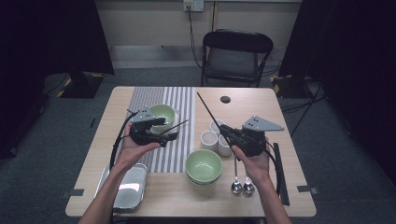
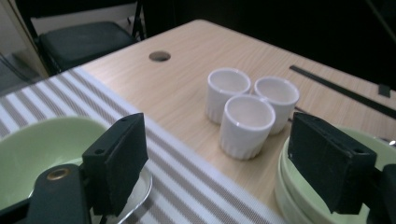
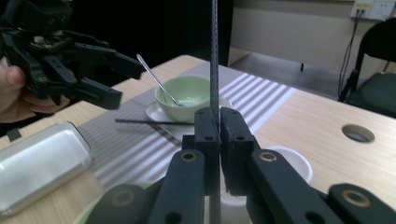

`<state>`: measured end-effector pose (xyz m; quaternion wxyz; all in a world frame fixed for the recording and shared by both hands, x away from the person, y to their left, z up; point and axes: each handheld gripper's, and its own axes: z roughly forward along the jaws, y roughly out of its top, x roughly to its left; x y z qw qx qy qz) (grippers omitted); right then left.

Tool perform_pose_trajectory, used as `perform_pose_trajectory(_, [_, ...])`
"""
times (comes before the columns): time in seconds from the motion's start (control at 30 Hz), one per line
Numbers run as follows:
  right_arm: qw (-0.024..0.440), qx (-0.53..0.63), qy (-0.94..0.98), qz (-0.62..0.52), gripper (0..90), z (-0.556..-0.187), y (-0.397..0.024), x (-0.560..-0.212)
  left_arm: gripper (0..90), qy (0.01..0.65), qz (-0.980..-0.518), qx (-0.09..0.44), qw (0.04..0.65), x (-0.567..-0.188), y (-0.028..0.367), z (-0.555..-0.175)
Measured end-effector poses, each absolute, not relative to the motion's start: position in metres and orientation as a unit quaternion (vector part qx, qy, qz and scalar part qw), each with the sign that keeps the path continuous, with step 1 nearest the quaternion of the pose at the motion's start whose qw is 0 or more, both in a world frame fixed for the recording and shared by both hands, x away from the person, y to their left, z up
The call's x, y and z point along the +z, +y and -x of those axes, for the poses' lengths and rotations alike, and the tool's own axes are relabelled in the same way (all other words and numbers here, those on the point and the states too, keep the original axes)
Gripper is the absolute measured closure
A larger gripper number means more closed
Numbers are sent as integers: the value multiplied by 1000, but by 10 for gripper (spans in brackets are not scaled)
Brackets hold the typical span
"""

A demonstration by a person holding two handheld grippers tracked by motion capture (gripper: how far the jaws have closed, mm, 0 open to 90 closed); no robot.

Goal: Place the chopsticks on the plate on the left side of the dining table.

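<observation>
My right gripper (image 1: 225,129) (image 3: 218,116) is shut on a thin black chopstick (image 1: 208,108) (image 3: 214,56), which points toward the table's far side. It hovers over three white cups (image 1: 215,136) (image 2: 245,121). My left gripper (image 1: 170,128) (image 2: 219,154) (image 3: 128,86) is held above the striped mat (image 1: 180,100), open, with nothing between its jaws. A second black chopstick (image 3: 140,122) (image 1: 175,125) lies on the mat below it. Just beyond is a green bowl (image 1: 162,114) (image 3: 187,100) (image 2: 37,149) on a saucer (image 3: 156,114), with a metal spoon (image 3: 159,81) leaning in it.
A stack of green bowls (image 1: 203,165) (image 2: 289,186) sits near the front middle. Two spoons (image 1: 242,184) lie to its right. A metal tray (image 1: 125,186) (image 3: 37,158) is at the front left. A long black strip (image 1: 279,172) runs along the right edge, and a chair (image 1: 236,58) stands behind the table.
</observation>
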<state>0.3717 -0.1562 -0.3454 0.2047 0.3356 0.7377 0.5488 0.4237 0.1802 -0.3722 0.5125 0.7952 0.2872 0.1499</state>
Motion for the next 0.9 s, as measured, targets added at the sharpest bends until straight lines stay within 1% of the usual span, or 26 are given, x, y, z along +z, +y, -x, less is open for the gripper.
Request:
perform_pose_trajectory(0.03, [203, 552, 737, -333, 866, -371, -154, -345, 197, 283, -794, 147, 518, -371, 176, -424])
perform_pose_trajectory(0.13, [192, 561, 740, -317, 866, -366, -141, -348, 226, 263, -792, 131, 535, -366, 166, -422])
perform_pose_trajectory(0.17, [192, 561, 740, -317, 866, -366, -141, -348, 250, 263, -792, 131, 535, -366, 166, -422])
perform_pose_trajectory(0.2, [187, 561, 743, -312, 866, -364, -136, -349, 252, 260, -792, 126, 538, -365, 164, -421])
perform_pose_trajectory(0.23, [183, 564, 742, -312, 866, -364, -134, -348, 253, 254, -795, 134, 535, -364, 161, -421])
perform_pose_trajectory(0.27, [183, 564, 742, -312, 866, -364, -134, -348, 253, 249, -794, 127, 540, -362, 160, -420])
perform_pose_trajectory(0.3, [183, 565, 743, -308, 866, -363, -131, -348, 286, 245, -794, 131, 541, -359, 156, -419])
perform_pose_trajectory(0.37, [182, 566, 743, -307, 866, -363, -130, -348, 286, 240, -794, 135, 542, -357, 155, -418])
perform_pose_trajectory(0.4, [182, 568, 743, -304, 866, -362, -129, -348, 290, 238, -791, 117, 551, -354, 153, -418])
perform_pose_trajectory(0.43, [182, 568, 743, -304, 866, -362, -129, -348, 299, 238, -791, 117, 551, -354, 153, -418])
perform_pose_trajectory(0.47, [184, 572, 740, -301, 866, -361, -128, -348, 318, 231, -785, 105, 565, -350, 151, -416])
perform_pose_trajectory(0.5, [184, 572, 740, -301, 866, -361, -128, -348, 347, 231, -785, 105, 565, -350, 151, -416])
perform_pose_trajectory(0.53, [186, 573, 739, -301, 866, -360, -128, -348, 347, 222, -783, 92, 574, -347, 151, -415])
perform_pose_trajectory(0.57, [186, 576, 738, -300, 866, -359, -128, -347, 411, 219, -781, 93, 577, -344, 151, -414])
perform_pose_trajectory(0.7, [183, 581, 736, -297, 866, -357, -128, -345, 430, 217, -769, 81, 595, -336, 149, -414])
perform_pose_trajectory(0.73, [182, 580, 737, -296, 866, -356, -126, -345, 455, 216, -765, 72, 603, -333, 148, -415])
perform_pose_trajectory(0.8, [179, 579, 739, -295, 866, -356, -124, -346, 425, 215, -759, 75, 610, -330, 147, -415])
perform_pose_trajectory(0.83, [179, 578, 740, -295, 866, -356, -123, -346, 460, 213, -757, 80, 613, -329, 147, -415])
perform_pose_trajectory(0.9, [177, 576, 742, -293, 867, -356, -120, -348, 467, 208, -753, 63, 621, -328, 146, -416])
